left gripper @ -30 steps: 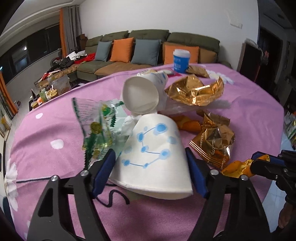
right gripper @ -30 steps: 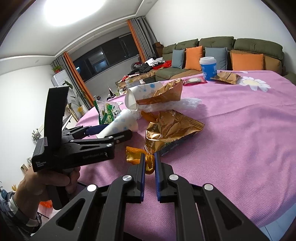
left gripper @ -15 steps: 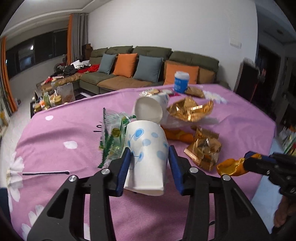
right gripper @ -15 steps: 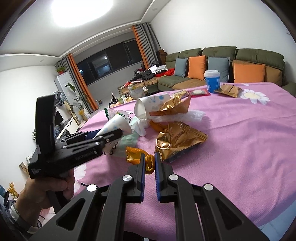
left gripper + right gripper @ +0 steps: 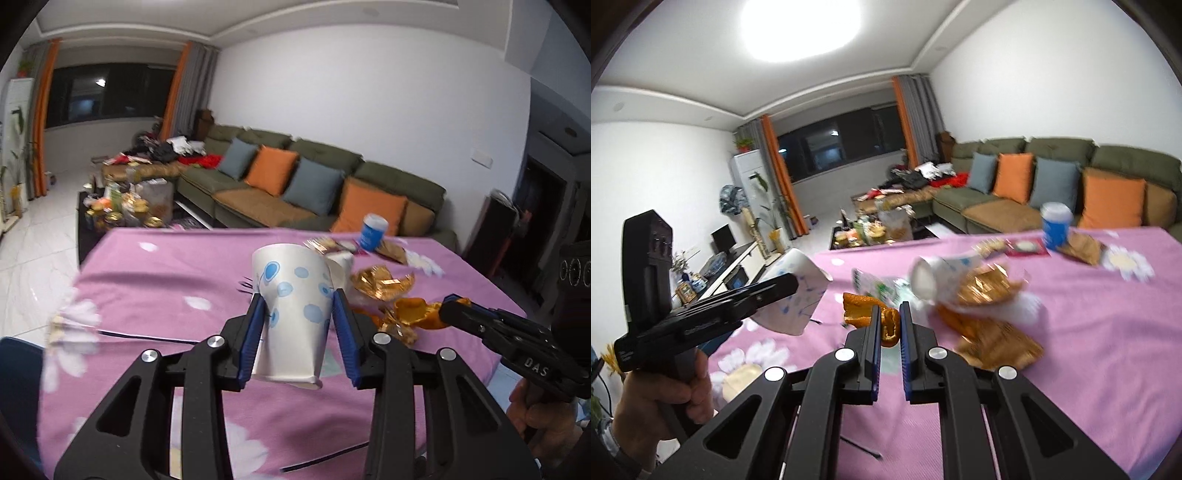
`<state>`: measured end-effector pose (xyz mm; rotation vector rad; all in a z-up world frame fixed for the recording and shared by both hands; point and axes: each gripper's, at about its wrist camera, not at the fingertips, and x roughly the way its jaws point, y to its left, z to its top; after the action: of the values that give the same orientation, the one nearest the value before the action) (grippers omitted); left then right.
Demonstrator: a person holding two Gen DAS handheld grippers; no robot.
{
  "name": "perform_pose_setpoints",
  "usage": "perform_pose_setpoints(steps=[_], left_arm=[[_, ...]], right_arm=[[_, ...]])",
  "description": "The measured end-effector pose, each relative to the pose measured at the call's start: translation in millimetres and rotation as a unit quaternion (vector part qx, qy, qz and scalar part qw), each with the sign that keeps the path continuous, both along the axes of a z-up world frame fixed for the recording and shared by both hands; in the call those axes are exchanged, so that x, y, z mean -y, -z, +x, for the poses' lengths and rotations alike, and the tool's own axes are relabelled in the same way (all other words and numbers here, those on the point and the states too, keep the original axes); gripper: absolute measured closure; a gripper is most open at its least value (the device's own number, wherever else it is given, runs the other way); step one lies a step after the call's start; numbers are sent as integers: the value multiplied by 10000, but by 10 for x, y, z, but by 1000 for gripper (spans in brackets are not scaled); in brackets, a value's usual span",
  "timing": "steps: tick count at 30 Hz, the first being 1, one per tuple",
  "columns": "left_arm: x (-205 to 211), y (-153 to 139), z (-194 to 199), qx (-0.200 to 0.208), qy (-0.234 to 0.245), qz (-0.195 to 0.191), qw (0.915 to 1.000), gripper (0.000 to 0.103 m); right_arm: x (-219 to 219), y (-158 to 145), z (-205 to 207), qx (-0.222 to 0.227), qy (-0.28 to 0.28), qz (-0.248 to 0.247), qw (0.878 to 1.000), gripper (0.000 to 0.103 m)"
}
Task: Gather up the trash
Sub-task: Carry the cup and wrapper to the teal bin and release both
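The table (image 5: pixel 155 273) under a pink flowered cloth is carrying gold wrappers (image 5: pixel 993 343) and a tipped cup (image 5: pixel 942 277) at its far right. The left gripper (image 5: pixel 300 325) is grasping a blue-dotted paper cup (image 5: pixel 295 314), its fingers having just been closing on it, clear above the table. The right gripper (image 5: pixel 888 325) is clenching an orange peel (image 5: pixel 871 314) nearby.

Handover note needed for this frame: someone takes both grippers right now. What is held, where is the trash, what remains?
Left gripper: jaws just closed on the white dotted paper cup, lifted off the table.
Right gripper: shut on a piece of orange peel, also lifted.
Left on the pink tablecloth: a tipped paper cup, gold snack wrappers, a green wrapper, a blue cup.
No bin in view; both held items are undeposited.
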<state>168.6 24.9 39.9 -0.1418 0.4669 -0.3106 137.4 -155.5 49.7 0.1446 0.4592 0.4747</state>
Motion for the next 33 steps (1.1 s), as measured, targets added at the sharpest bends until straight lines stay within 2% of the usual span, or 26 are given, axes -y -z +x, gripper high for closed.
perform_pose_setpoints(steps=[5, 9, 18, 23, 30, 33], left_arm=[[-447, -171, -274, 262, -594, 53, 9979, 65], [-911, -271, -542, 384, -1155, 75, 9925, 65], [-1976, -335, -1233, 406, -2390, 140, 9701, 65], [-2452, -277, -1518, 289, -2863, 138, 9576, 65], [-2988, -66, -1829, 33, -3200, -107, 9473, 65], [-3117, 98, -1809, -136, -3262, -189, 9450, 65]], right_arm=[[-384, -121, 102, 181, -486, -36, 9986, 95], [-826, -224, 176, 310, -980, -77, 9947, 95], [-1937, -340, 311, 263, -2132, -117, 9766, 95], [-2576, -315, 335, 216, -2612, -382, 9643, 95], [-3454, -41, 457, -364, -3108, -889, 9456, 95], [-3759, 121, 504, -611, -3192, -1195, 9381, 95]])
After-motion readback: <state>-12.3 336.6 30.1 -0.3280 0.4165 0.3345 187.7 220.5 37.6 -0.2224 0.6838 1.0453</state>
